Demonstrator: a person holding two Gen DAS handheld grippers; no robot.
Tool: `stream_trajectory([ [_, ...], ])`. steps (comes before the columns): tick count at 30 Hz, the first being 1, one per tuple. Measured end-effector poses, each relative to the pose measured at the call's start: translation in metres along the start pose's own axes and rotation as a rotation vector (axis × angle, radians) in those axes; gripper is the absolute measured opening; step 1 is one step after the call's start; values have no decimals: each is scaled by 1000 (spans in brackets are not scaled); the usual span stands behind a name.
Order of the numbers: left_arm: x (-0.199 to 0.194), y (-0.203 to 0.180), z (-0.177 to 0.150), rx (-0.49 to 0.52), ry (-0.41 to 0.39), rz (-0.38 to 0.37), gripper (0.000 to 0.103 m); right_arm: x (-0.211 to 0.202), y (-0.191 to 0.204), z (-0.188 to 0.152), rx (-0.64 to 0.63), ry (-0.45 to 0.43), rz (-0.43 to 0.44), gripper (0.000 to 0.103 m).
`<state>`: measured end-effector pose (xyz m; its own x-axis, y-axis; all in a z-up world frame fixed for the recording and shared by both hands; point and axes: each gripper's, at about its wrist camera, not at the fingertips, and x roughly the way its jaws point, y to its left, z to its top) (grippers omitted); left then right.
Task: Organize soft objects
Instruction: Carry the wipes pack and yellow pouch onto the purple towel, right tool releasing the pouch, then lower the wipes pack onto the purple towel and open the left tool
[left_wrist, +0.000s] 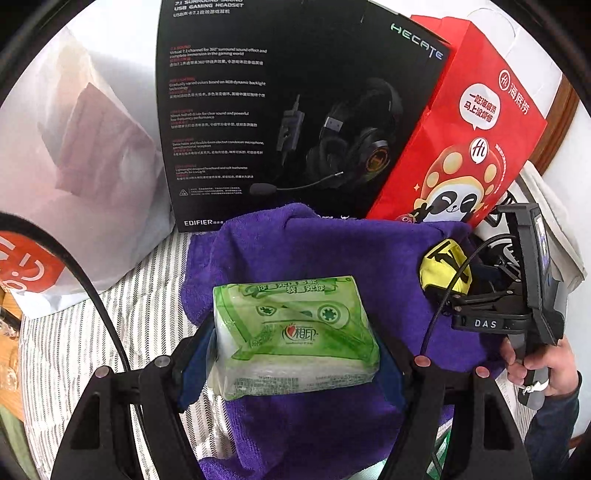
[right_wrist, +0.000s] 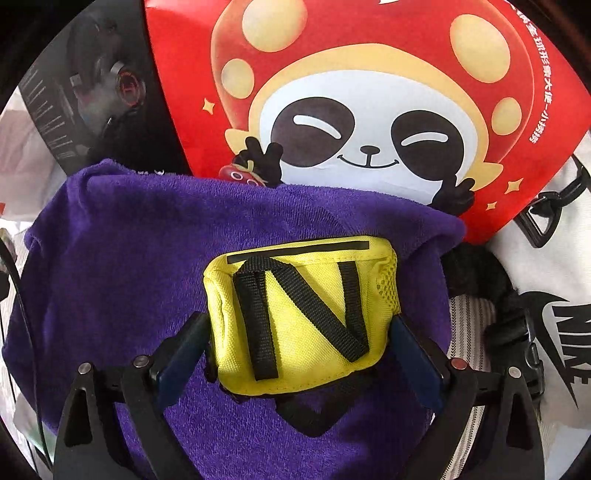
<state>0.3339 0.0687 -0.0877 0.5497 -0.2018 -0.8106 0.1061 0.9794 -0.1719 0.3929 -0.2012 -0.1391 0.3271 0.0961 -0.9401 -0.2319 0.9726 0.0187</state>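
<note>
left gripper: we see its jaws spread fairly wide and clamped on the green tissue pack; blue pads press both short ends, so the pack's long axis runs straight across from finger to finger.
right gripper: pads hug the two sides of the yellow pouch; we read it as gripped. The pouch's longer side also runs finger to finger, with black straps facing the camera.
under both grippers: purple towel, directly beneath pack and pouch; we can't tell if either load touches it or hangs just above.
right of left gripper: right gripper and the hand holding it, near, slightly further out.
beyond towel: black headset box and red panda bag, upright.
next move, our guess: set-down straight ahead and down; each hand is nearest its own load.
</note>
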Motion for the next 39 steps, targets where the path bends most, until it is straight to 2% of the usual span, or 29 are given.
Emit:
stream_trajectory([
  [4,6,-3,1,1,6,-8,75,2,0,0,-28,24,3,98],
  [11,25,-9,6,16,34,2,75,-2,-5,-11,-35,9,1,99],
  [16,43,-14,12,31,56,27,75,-20,-18,-19,5,-15,52,99],
  [20,64,-21,16,43,100,57,74,-37,-25,-29,18,-44,51,98],
  [33,103,-50,26,98,172,179,76,-106,-47,-97,82,-122,60,98],
  [39,110,-55,26,100,212,175,88,-114,-51,-115,106,-107,69,98],
])
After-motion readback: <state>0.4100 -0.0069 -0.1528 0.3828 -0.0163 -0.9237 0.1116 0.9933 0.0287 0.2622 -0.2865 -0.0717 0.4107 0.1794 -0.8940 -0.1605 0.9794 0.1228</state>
